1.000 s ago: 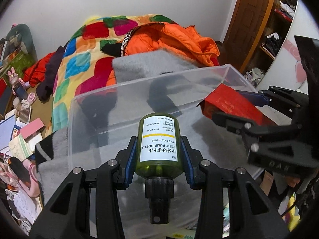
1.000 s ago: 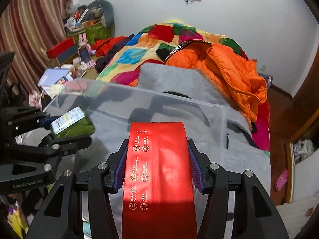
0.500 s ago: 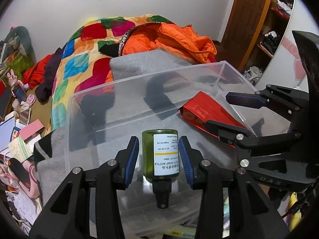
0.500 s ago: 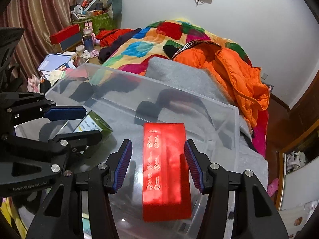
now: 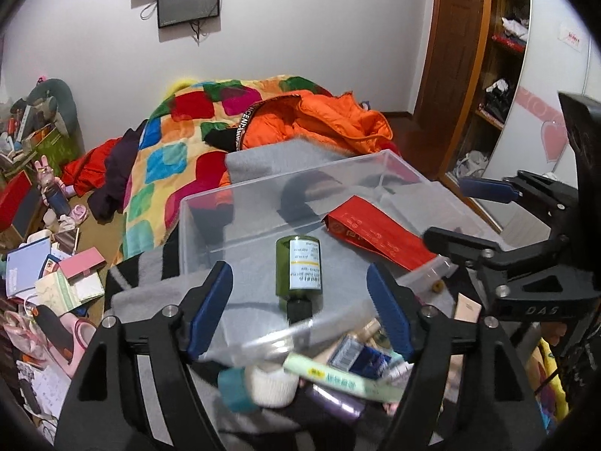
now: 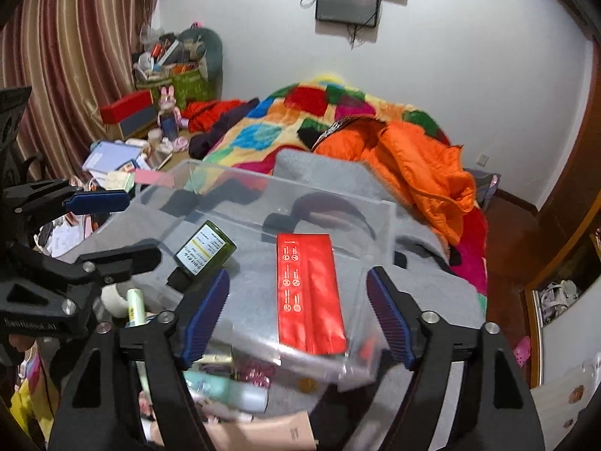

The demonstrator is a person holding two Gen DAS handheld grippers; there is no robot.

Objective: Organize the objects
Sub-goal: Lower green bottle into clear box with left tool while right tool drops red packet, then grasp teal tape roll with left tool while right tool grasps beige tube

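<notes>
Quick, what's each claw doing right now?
Left gripper: open, empty, jaws just widened.
Right gripper: open, empty, jaws just widened.

bed: patchwork quilt [image 5: 176, 143] | orange jacket [image 5: 330, 124] | wall: screen [image 5: 188, 2] | striped curtain [image 6: 64, 56]

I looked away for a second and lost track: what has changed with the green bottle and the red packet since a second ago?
Both were let go. The left gripper released the green bottle and the right gripper released the red packet; both now lie inside the clear bin. Both pairs of jaws have just been opening, nothing pressed between them, and both grippers have pulled back. The bin stayed on the grey blanket.
</notes>
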